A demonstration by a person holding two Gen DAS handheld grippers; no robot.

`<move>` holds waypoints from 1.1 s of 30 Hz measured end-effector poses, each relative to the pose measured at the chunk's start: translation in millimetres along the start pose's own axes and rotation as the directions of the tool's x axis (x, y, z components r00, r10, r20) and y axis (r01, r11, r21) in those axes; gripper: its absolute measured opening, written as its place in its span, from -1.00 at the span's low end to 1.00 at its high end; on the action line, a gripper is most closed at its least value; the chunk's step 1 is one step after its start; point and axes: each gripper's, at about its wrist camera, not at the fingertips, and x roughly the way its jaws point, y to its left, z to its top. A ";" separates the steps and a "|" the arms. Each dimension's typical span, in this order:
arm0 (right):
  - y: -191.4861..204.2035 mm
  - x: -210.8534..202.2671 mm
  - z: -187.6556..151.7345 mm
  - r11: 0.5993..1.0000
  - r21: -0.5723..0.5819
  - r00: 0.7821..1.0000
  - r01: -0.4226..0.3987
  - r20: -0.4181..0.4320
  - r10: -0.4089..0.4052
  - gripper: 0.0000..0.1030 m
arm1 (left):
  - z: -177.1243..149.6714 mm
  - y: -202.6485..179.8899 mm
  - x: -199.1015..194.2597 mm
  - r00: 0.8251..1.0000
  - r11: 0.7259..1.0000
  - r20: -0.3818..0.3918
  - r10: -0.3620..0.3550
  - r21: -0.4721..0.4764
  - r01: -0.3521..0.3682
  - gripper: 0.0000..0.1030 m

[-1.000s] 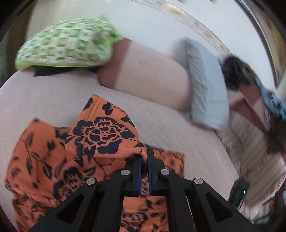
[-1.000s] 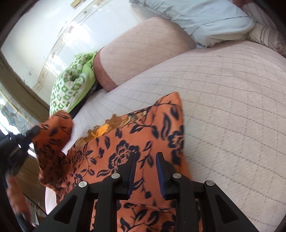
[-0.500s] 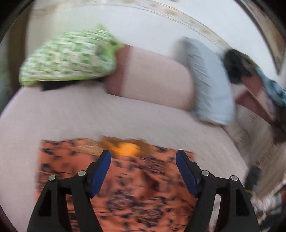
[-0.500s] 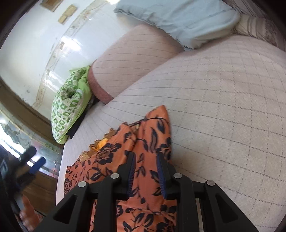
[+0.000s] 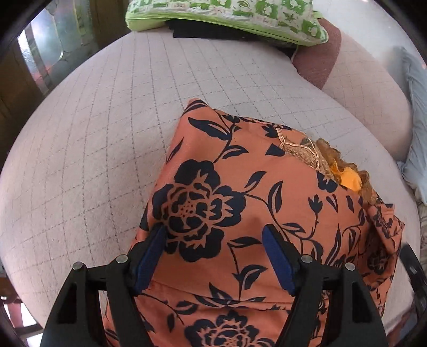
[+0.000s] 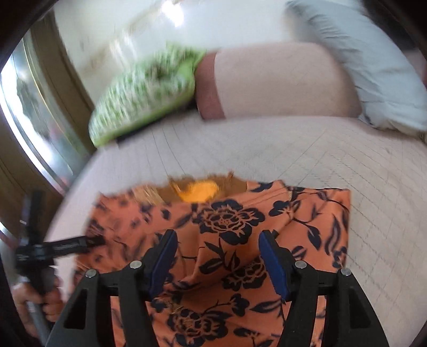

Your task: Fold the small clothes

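Item: orange garment (image 5: 240,202) with dark floral print, lying folded on the quilted bed (image 5: 106,133), a yellow lining showing at its lace neckline (image 5: 347,178).

We list the left gripper (image 5: 213,248) above the garment's left part, jaws apart, nothing pinched. The right gripper (image 6: 216,253) hangs over the right part, jaws opening, cloth beneath them but not pressed.

Beyond, at the head of the bed: green pillow (image 5: 226,13), pink bolster (image 6: 280,82), pale blue pillow (image 6: 373,74). Window (image 6: 26,106) at the left.
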 end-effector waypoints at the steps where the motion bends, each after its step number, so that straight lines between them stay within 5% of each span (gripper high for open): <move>1: 10.1 13.6 4.5 0.999 -0.039 0.998 0.029 -0.057 -0.031 0.30 | 0.0 1.3 0.0 1.000 1.000 0.002 0.001 0.017 -0.001 0.46; 6: 12.3 47.0 5.4 0.972 -0.077 0.961 0.220 -0.156 -0.230 0.18 | -2.6 -6.5 1.8 1.000 0.997 0.001 0.019 0.072 -0.019 0.46; 8: -11.5 35.5 0.6 0.963 0.017 0.954 0.268 -0.142 -0.263 -0.01 | -1.0 -5.8 3.3 1.000 0.998 -0.004 0.005 0.067 -0.004 0.46; 11: -66.1 3.3 -26.3 0.934 0.233 0.959 0.272 -0.150 -0.242 -0.01 | 1.6 -9.2 3.4 1.000 0.998 -0.010 -0.021 0.055 0.022 0.46; 13: -96.4 -18.6 -54.8 0.884 0.281 0.926 0.373 -0.169 -0.337 -0.01 | 0.9 -4.3 2.0 1.000 0.998 -0.010 -0.025 0.053 0.026 0.46; 14: -106.7 -28.3 -66.1 0.874 0.311 0.927 0.373 -0.158 -0.339 -0.01 | 0.0 -4.2 1.7 1.000 0.998 -0.010 -0.024 0.054 0.025 0.46; 18: -147.6 -64.7 -95.1 0.819 0.550 0.985 0.165 -0.049 -0.165 -0.01 | -10.0 -3.9 -5.7 1.000 0.999 -0.003 -0.009 0.054 0.009 0.46; 22: -121.9 -74.8 -84.1 0.910 0.414 0.992 0.021 0.106 -0.071 -0.01 | -22.6 -7.1 -19.3 1.000 0.998 0.026 0.006 0.056 -0.007 0.46; 26: -94.5 -45.5 -78.0 0.956 0.292 0.999 -0.025 0.039 0.015 -0.29 | -34.2 -6.7 -17.8 0.998 0.995 0.043 0.052 0.077 -0.055 0.46; 29: -94.1 -10.5 -83.7 0.963 0.265 0.994 0.044 -0.105 -0.017 -0.43 | -41.5 -2.1 -4.9 0.997 0.994 0.008 0.071 0.084 -0.071 0.46; 33: -99.5 -23.6 -89.0 0.960 0.280 0.998 0.006 -0.066 0.013 -0.49 | -52.2 -1.4 -19.7 0.999 0.993 0.025 0.048 0.111 -0.050 0.46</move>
